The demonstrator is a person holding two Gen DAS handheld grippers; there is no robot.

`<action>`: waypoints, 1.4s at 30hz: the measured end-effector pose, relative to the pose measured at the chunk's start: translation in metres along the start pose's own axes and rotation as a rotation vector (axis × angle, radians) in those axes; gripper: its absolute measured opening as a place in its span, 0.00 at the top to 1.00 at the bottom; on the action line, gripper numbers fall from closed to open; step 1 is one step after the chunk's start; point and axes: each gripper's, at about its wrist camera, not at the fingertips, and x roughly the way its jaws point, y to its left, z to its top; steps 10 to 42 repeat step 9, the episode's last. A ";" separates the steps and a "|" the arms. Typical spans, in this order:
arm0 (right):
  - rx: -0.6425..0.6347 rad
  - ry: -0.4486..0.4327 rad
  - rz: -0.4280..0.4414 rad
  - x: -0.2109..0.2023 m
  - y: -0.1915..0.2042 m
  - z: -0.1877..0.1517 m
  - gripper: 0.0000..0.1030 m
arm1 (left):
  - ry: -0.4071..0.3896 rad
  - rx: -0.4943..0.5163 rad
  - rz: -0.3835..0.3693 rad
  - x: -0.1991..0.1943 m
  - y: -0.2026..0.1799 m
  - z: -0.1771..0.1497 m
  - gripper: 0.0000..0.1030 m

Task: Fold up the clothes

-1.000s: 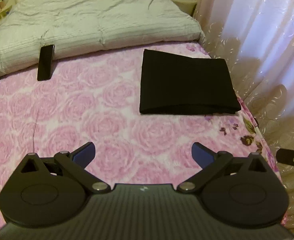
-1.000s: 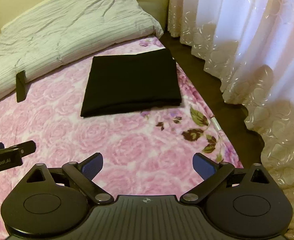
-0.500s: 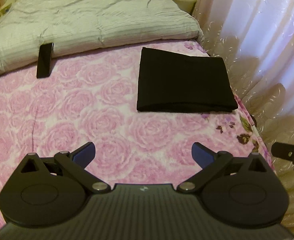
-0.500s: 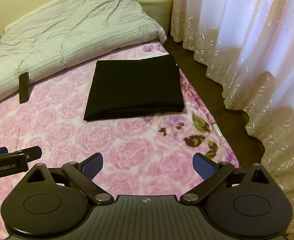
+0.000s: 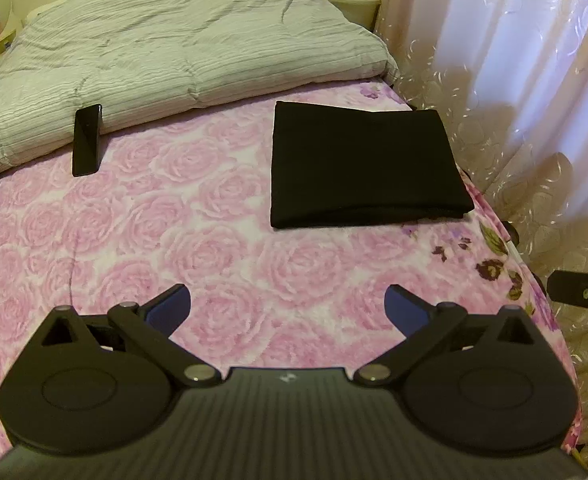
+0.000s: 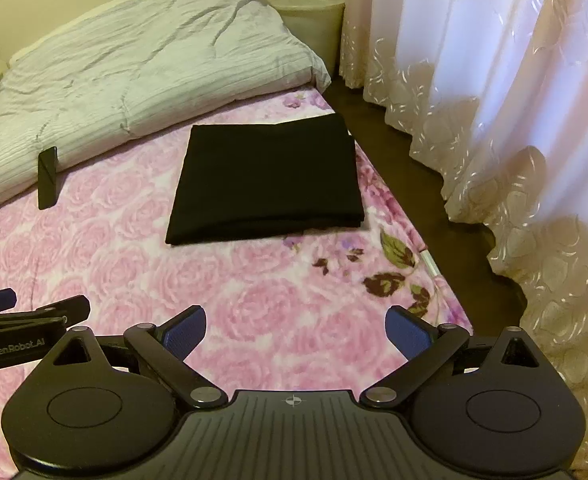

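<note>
Both the left tongs (image 5: 288, 307) and the right tongs (image 6: 295, 330) gape wide, holding nothing. The folded black garment (image 6: 266, 178) lies well ahead of them on the bed (image 6: 134, 264).

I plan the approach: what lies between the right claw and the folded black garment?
Only bare pink rose blanket lies between the open right claw and the folded black garment; the right wrist view shows it.
</note>
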 end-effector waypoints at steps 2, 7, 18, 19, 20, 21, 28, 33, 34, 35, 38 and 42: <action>-0.001 0.000 0.001 -0.001 0.000 -0.001 0.04 | -0.006 0.009 0.002 -0.001 -0.002 0.000 0.01; -0.002 0.002 0.000 -0.001 0.001 0.000 0.04 | -0.020 0.028 -0.012 -0.003 -0.007 -0.001 0.01; -0.003 0.002 -0.001 -0.001 0.000 -0.001 0.04 | -0.016 0.033 -0.016 -0.002 -0.008 -0.003 0.01; -0.003 0.002 -0.001 -0.001 0.000 -0.001 0.04 | -0.016 0.033 -0.016 -0.002 -0.008 -0.003 0.01; -0.003 0.002 -0.001 -0.001 0.000 -0.001 0.04 | -0.016 0.033 -0.016 -0.002 -0.008 -0.003 0.01; -0.003 0.002 -0.001 -0.001 0.000 -0.001 0.04 | -0.016 0.033 -0.016 -0.002 -0.008 -0.003 0.01; -0.003 0.002 -0.001 -0.001 0.000 -0.001 0.04 | -0.016 0.033 -0.016 -0.002 -0.008 -0.003 0.01; -0.003 0.002 -0.001 -0.001 0.000 -0.001 0.04 | -0.016 0.033 -0.016 -0.002 -0.008 -0.003 0.01; -0.003 0.002 -0.001 -0.001 0.000 -0.001 0.04 | -0.016 0.033 -0.016 -0.002 -0.008 -0.003 0.01; -0.003 0.002 -0.001 -0.001 0.000 -0.001 0.04 | -0.016 0.033 -0.016 -0.002 -0.008 -0.003 0.01; -0.003 0.002 -0.001 -0.001 0.000 -0.001 0.04 | -0.016 0.033 -0.016 -0.002 -0.008 -0.003 0.01; -0.003 0.002 -0.001 -0.001 0.000 -0.001 0.04 | -0.016 0.033 -0.016 -0.002 -0.008 -0.003 0.01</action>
